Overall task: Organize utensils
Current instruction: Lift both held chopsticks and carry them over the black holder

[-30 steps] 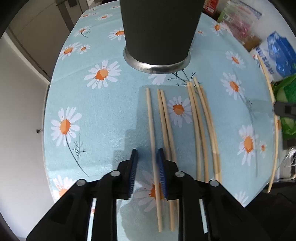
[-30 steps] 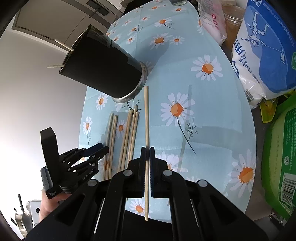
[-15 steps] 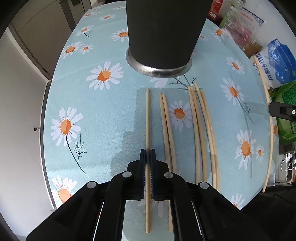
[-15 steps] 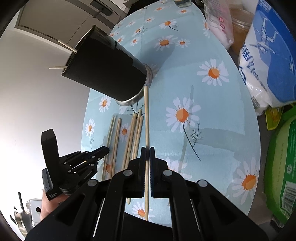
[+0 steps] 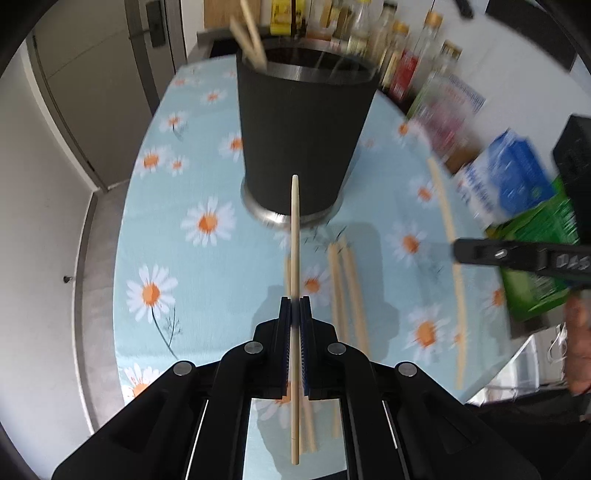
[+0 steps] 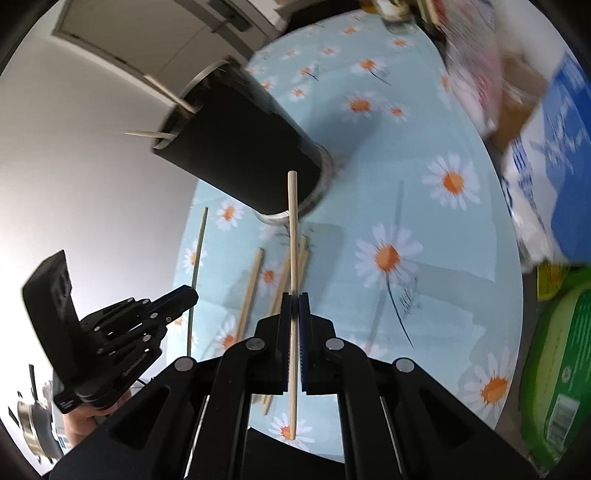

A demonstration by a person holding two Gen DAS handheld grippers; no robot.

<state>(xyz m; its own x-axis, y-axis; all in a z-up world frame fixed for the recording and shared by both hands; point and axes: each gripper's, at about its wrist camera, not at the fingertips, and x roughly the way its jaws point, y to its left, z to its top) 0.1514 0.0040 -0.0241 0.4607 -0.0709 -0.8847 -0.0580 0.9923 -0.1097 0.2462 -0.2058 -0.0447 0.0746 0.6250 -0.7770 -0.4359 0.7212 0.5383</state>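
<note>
1. Left gripper (image 5: 295, 314): black, two-fingered, blue-padded jaws pinching one pale wooden chopstick (image 5: 294, 236) near its middle. The stick is lifted off the surface; its tapered tip points toward the far holder.
2. Right gripper (image 6: 294, 306): same build, jaws pinching a second pale wooden chopstick (image 6: 293, 229), also held off the surface, its far end overlapping the holder's base in that view.
3. Tall black cylindrical utensil holder with a metal rim and base (image 5: 304, 133): upright on the far middle of the surface; two wooden chopsticks (image 5: 249, 31) already stand in it, leaning out at the left of the rim.
4. Loose wooden chopsticks (image 5: 349, 284): several lying flat on the surface just near of the holder, roughly parallel, pointing near to far.
5. Surface: light blue tablecloth with white and orange daisies (image 5: 207, 258).
6. Blue and white bag (image 5: 506, 177), right edge, beside a green package (image 5: 539, 266); both blurred.
7. Row of bottles (image 5: 399, 48), far edge behind the holder; labels unreadable.
</note>
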